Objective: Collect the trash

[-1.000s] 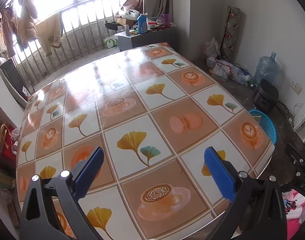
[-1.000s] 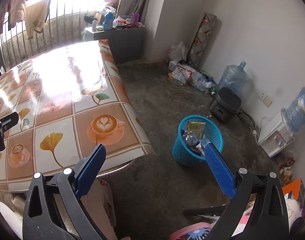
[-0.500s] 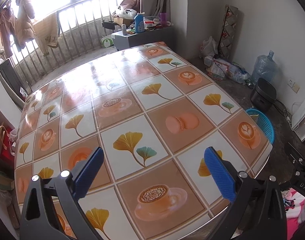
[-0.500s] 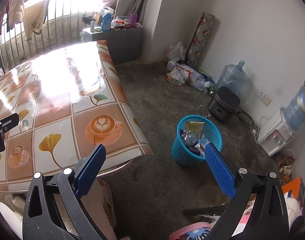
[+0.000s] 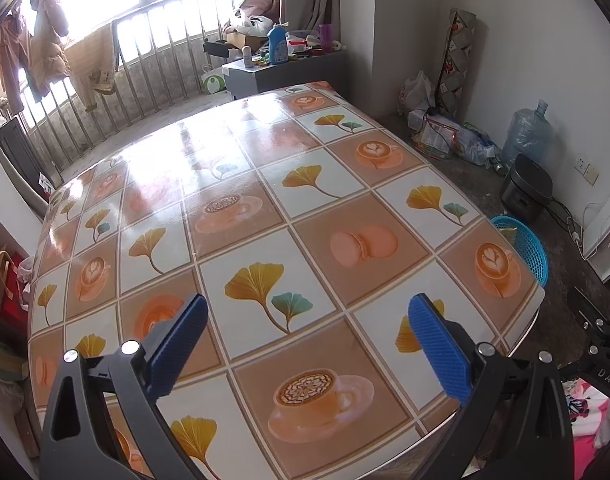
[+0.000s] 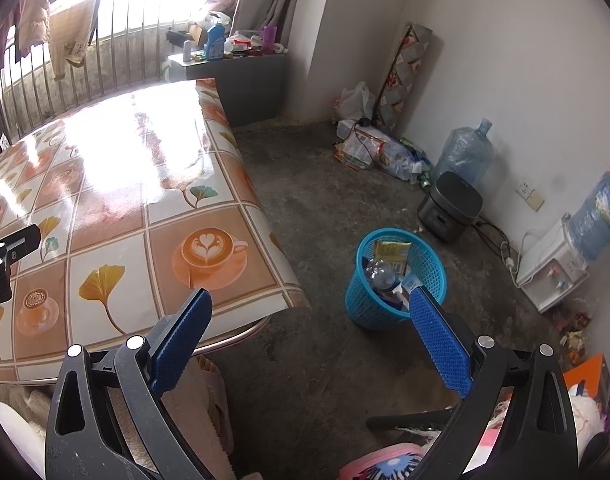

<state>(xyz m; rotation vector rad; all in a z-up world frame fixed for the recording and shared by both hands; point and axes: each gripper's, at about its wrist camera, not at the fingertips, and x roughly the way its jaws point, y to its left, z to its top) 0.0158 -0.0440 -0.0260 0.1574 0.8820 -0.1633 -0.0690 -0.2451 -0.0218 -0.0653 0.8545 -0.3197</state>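
Empty tongs over a cleared table

Both the left gripper (image 5: pixel 307 322) and right gripper (image 6: pixel 311 318) stay spread apart; little has shifted (trash lies in the blue basket (image 6: pixel 397 280), just ahead of the right pads)

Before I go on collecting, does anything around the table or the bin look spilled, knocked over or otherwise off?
Yes, off the table. Wrappers and plastic bags lie loose on the floor by the far wall, outside the blue basket, which stands upright holding a bottle and packets. More scraps lie beside the white dispenser.
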